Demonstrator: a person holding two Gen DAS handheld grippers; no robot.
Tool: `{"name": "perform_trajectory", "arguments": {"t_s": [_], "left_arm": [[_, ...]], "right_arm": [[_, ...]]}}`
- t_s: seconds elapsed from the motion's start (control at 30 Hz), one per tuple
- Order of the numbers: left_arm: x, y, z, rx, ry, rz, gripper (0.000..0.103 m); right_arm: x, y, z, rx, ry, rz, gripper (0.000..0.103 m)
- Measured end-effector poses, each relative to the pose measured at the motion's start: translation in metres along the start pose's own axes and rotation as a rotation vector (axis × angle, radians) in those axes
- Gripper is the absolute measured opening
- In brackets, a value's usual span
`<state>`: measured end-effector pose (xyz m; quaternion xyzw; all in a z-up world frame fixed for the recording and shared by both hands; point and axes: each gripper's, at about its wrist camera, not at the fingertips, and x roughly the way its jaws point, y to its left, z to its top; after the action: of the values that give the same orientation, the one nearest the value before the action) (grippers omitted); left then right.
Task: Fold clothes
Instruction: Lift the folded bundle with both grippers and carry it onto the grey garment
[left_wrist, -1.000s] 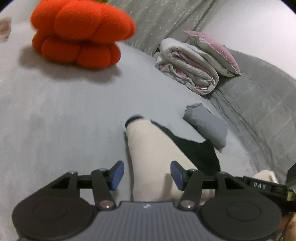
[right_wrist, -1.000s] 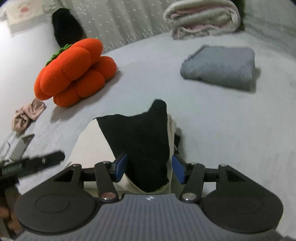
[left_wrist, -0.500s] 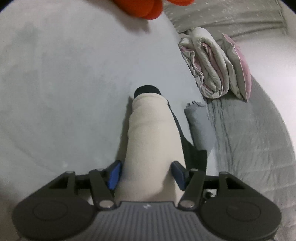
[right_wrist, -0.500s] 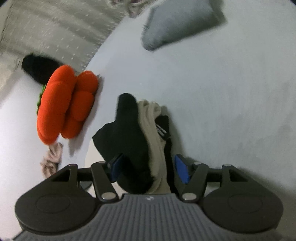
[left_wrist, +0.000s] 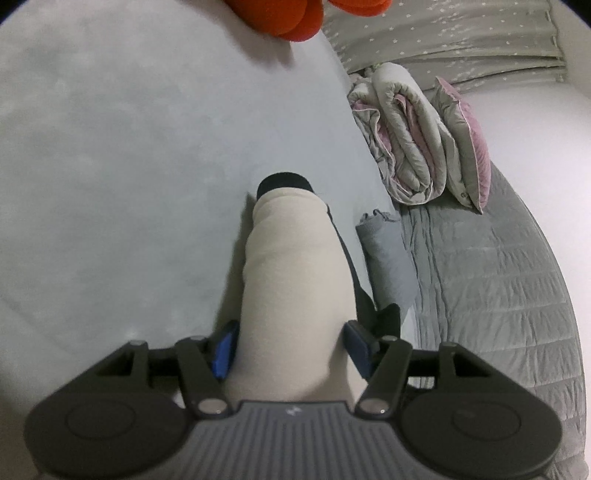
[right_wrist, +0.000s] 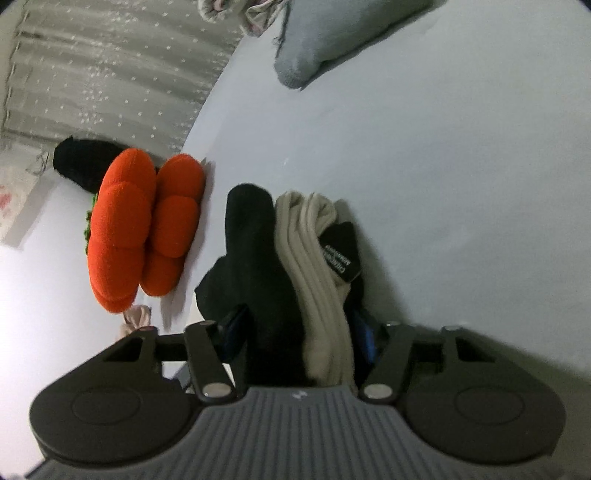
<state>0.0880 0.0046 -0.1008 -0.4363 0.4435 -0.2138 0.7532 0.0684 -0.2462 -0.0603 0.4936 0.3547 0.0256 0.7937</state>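
Observation:
A cream and black garment (left_wrist: 295, 266) lies folded into a long bundle on the pale bed sheet (left_wrist: 129, 184). My left gripper (left_wrist: 290, 347) straddles its cream end, the jaws closing, and both blue pads touch the cloth. In the right wrist view the same garment (right_wrist: 314, 258) shows bunched black and ribbed cream layers with a black label. My right gripper (right_wrist: 303, 339) is closing on that end too, with the layers filling the gap between its pads.
An orange pumpkin plush (right_wrist: 140, 229) sits on the bed beyond the garment, with a black object (right_wrist: 81, 162) behind it. A folded grey cloth (left_wrist: 388, 251), a rolled duvet (left_wrist: 406, 140) and a grey quilt (left_wrist: 498, 295) lie to the side. A small pinkish cloth (right_wrist: 135, 317) lies near the plush.
Both grippers have sunk and rolled, so each view has turned. The garment, earlier lying flatter ahead of the jaws, now sits bunched between both pairs of pads, which have drawn in.

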Motion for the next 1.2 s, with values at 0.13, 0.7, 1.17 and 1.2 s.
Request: {"name": "perform_trajectory", "arguments": {"t_s": [0.13, 0.7, 1.17, 1.2], "left_arm": [[-0.009, -0.009, 0.002, 0.021, -0.013, 0.009, 0.048], [-0.003, -0.001, 0.004, 0.105, -0.007, 0.009, 0.048], [0.031, -0.06, 0.026, 0.165, 0.001, -0.072, 0.042], [0.037, -0.069, 0.03, 0.179, 0.0, -0.083, 0.042]], "right_arm": [[-0.006, 0.003, -0.004, 0.013, -0.021, 0.017, 0.047], [0.006, 0.003, -0.006, -0.049, -0.047, 0.002, 0.056], [-0.007, 0.035, 0.028, -0.099, -0.169, -0.028, 0.045], [-0.009, 0.037, 0.034, -0.091, -0.19, -0.025, 0.045]]}}
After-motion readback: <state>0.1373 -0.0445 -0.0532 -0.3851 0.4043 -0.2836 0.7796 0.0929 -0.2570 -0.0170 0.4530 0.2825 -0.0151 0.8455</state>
